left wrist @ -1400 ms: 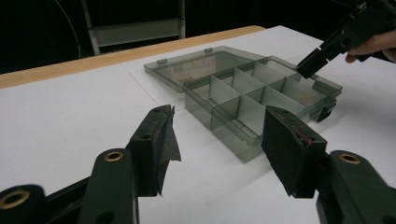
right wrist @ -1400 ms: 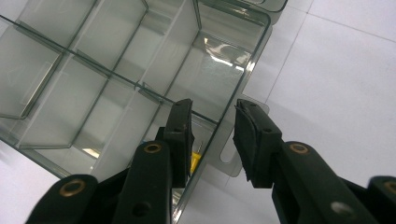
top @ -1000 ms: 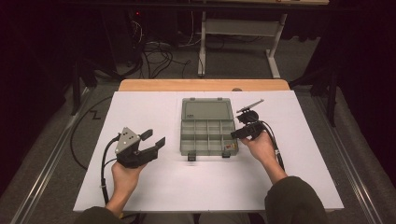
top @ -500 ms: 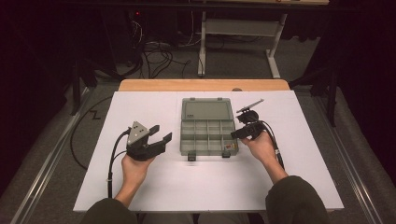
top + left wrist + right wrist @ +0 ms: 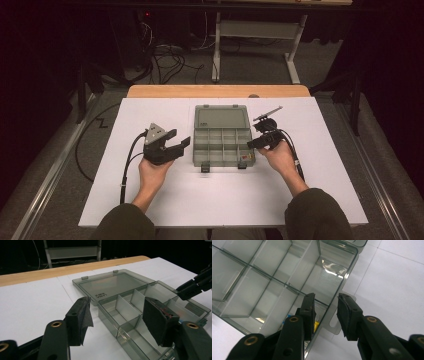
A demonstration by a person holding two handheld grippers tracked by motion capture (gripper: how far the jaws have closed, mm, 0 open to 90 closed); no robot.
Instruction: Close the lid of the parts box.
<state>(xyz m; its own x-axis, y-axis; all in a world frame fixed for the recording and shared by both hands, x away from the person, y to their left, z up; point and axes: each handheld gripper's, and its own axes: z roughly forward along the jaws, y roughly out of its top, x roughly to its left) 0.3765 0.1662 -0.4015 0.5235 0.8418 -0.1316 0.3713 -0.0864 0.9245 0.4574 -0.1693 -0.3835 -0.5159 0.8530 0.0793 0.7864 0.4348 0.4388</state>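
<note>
A clear grey compartment box lies open on the white table, its lid folded flat toward the back. My left gripper hovers just left of the box, apart from it. Its jaws have just been opening and nothing is between them. My right gripper sits at the box's front right corner. One jaw is inside the corner compartment and the other outside, so the thin side wall runs through the gap untouched. Small yellow and blue bits lie in that compartment.
The white board covers the table, with a wooden edge along the back. Two latches hang off the box's front. Cables and a desk frame stand on the floor beyond. The right gripper's jaws also appear across the box.
My left gripper has moved right, closer to the box's left side, and its jaws stand a little wider. The right gripper has stayed put at the corner.
</note>
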